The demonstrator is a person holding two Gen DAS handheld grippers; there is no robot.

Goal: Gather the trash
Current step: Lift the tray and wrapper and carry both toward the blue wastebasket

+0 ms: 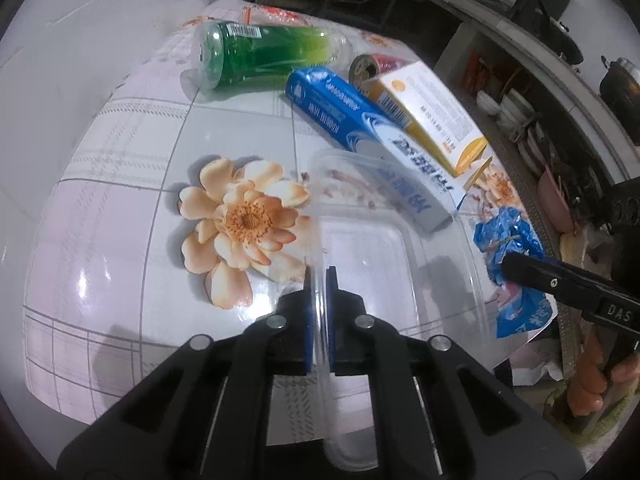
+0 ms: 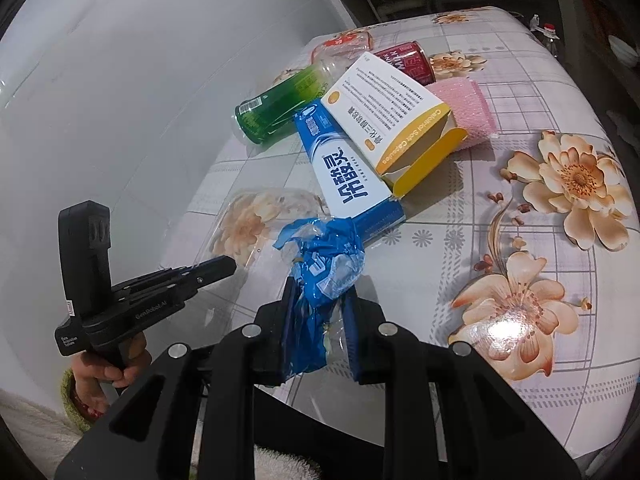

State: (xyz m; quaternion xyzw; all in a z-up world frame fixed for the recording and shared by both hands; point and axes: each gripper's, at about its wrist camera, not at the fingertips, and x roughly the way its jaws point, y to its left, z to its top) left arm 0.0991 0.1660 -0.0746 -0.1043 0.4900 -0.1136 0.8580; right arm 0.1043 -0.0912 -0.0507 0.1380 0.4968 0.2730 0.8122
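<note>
My left gripper [image 1: 320,276] is shut on the rim of a clear plastic tray [image 1: 384,248], held just over the table; the tray also shows in the right wrist view [image 2: 256,220]. My right gripper [image 2: 320,292] is shut on a crumpled blue plastic wrapper [image 2: 320,264], to the right of the tray; the wrapper also shows in the left wrist view [image 1: 508,236]. A blue and white box [image 2: 352,176], a yellow and white box [image 2: 392,116], a green bottle [image 2: 280,100] and a red can [image 2: 408,60] lie together on the table.
The table [image 2: 500,220] has a glossy flowered cloth. A pink sponge cloth [image 2: 468,112] lies beside the yellow box. A clear crushed bottle with red label [image 2: 340,46] lies behind. Kitchen shelves with bowls [image 1: 512,108] stand beyond the table edge.
</note>
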